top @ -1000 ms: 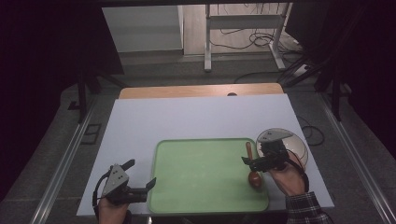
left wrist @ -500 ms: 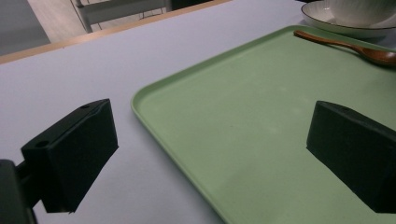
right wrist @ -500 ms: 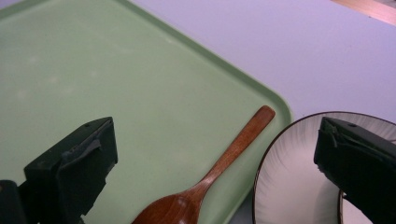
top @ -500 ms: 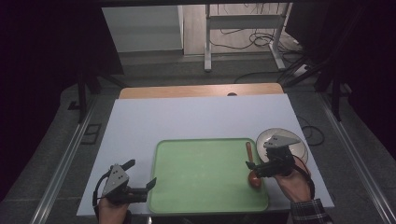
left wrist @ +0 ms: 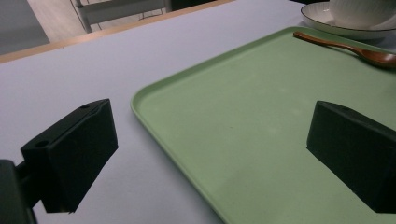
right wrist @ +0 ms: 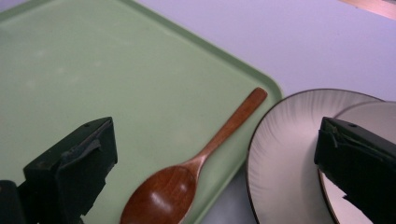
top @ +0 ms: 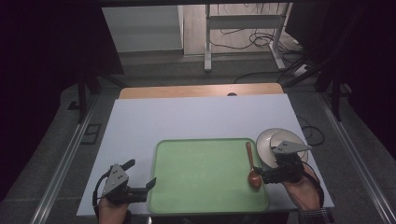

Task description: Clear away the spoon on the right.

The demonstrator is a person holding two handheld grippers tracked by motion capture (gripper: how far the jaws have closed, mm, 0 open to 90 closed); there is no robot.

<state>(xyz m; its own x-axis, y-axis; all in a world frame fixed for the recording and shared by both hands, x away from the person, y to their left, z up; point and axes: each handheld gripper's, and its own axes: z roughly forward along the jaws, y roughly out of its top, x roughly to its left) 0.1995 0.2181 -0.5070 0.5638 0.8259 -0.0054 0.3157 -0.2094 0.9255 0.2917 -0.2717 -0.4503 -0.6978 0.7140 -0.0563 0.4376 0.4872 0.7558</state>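
A green tray (top: 205,177) lies at the near middle of the white table. A brown wooden spoon (top: 252,164) rests along the tray's right rim, bowl end nearest me. In the right gripper view the spoon (right wrist: 201,158) lies on the tray (right wrist: 93,60) between my jaws but untouched. My right gripper (top: 268,172) is open just right of the spoon. A white plate (top: 266,144) carrying a bowl (top: 287,140) stands beside the tray. My left gripper (top: 140,173) is open at the tray's left edge, and its view shows the tray (left wrist: 261,116) with nothing between the jaws.
The table (top: 196,116) is bare white beyond the tray, with a wooden strip (top: 201,90) along its far edge. The left gripper view shows the spoon (left wrist: 355,49), plate (left wrist: 327,25) and bowl (left wrist: 359,9) at top right. Cables lie on the floor (top: 243,42) beyond.
My right gripper has drawn back toward the near edge, away from the spoon's handle. The spoon stays lying on the tray. The left gripper has not moved.
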